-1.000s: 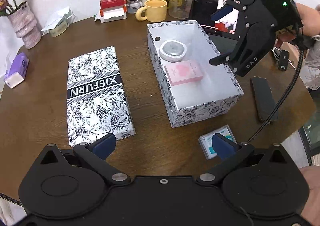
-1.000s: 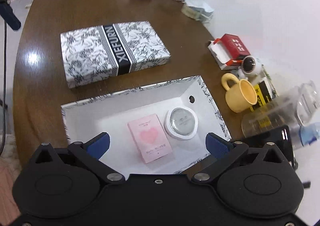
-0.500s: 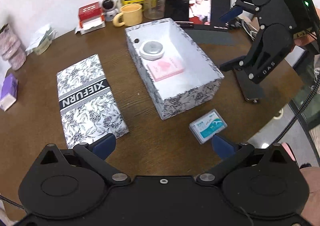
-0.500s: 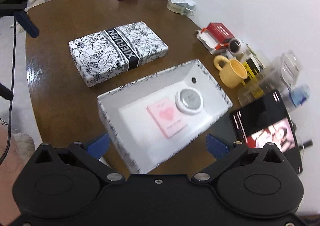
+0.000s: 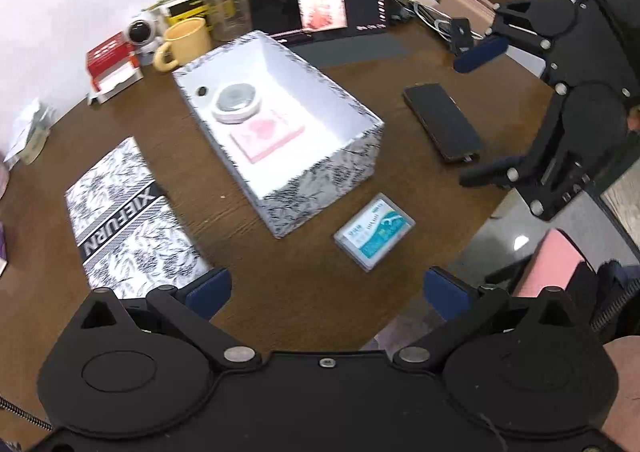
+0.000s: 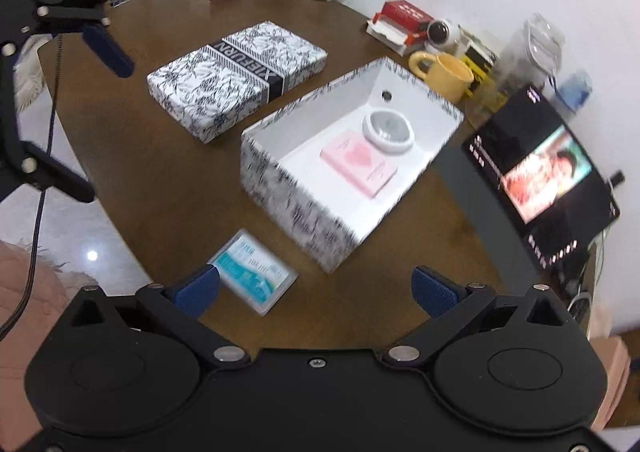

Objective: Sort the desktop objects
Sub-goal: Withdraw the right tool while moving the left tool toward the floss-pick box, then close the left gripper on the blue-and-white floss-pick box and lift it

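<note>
From my left wrist view, the open box (image 5: 280,156) holds a round white case (image 5: 237,103) and a pink card pack (image 5: 266,134); the clear card case (image 5: 374,231) lies on the brown table (image 5: 304,292) just before it. My left gripper (image 5: 326,290) is spread wide, empty.

From the right wrist, the right gripper (image 6: 316,290) gapes wide over the card case (image 6: 253,271), having pulled back from above the box (image 6: 348,160) since a second ago.
</note>
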A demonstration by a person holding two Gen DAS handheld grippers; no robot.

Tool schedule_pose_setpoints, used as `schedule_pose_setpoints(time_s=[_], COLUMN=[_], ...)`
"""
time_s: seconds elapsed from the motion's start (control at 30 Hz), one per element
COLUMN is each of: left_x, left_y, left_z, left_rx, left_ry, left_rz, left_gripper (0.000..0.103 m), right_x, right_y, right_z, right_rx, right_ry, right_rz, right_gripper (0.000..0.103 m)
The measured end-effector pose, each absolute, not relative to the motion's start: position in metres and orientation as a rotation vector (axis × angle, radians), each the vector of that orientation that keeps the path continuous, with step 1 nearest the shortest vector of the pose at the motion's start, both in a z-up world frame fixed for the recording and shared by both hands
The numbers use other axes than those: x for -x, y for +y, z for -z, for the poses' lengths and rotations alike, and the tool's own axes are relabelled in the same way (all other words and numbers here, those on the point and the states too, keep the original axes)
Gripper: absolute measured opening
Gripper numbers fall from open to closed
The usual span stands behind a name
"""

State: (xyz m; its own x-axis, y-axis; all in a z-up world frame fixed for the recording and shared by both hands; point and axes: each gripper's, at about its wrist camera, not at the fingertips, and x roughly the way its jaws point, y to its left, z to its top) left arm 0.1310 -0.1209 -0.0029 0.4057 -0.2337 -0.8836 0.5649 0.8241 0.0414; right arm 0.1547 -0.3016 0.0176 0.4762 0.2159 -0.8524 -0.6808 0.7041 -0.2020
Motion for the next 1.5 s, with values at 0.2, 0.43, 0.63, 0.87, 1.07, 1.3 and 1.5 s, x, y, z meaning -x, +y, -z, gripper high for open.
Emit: schedule_pose_setpoints(time_s=[0.2, 0.43, 0.63, 0.87, 1.07, 1.3, 1.5], left_x=[-0.131, -0.138, -0.144, -0.149, -0.156, -0.167, -0.173], left_y=[-0.138, -0.159, -0.177, -0.193, -0.201, -0.207, -0.213], left_z=[0.016, 0.042, 0.064, 0.085, 0.104, 0.122, 0.138], left_rx=[-0.408, -0.451, -0.512, -0.586, -0.614, -0.618, -0.653], left_ry=[1.041, 1.055, 1.06, 1.036, 1.03, 1.036, 1.048], left_rz=[0.58, 0.613, 0.641, 0.651, 0.658, 0.662, 0.691], left_gripper=[0.103, 0.103, 0.103, 0.103, 0.103, 0.101, 0.097], right_x=[-0.13, -0.109, -0.092, -0.081, -0.08, -0.085, -0.089], right_y=[-0.312, -0.319, -0.321, -0.325, -0.327, -0.329, -0.329], right_z=[-0.004, 0.016, 0.029, 0.044, 0.053, 0.064, 0.074], right_rx=[0.527, 0.486, 0.46, 0.426, 0.401, 0.38, 0.36], right_ry=[0.955, 0.987, 1.0, 1.008, 1.011, 1.025, 1.037], right_rz=[-0.554, -0.522, -0.499, -0.485, -0.481, -0.482, -0.499], right_gripper=[0.103, 0.103, 0.103, 0.103, 0.103, 0.103, 0.103])
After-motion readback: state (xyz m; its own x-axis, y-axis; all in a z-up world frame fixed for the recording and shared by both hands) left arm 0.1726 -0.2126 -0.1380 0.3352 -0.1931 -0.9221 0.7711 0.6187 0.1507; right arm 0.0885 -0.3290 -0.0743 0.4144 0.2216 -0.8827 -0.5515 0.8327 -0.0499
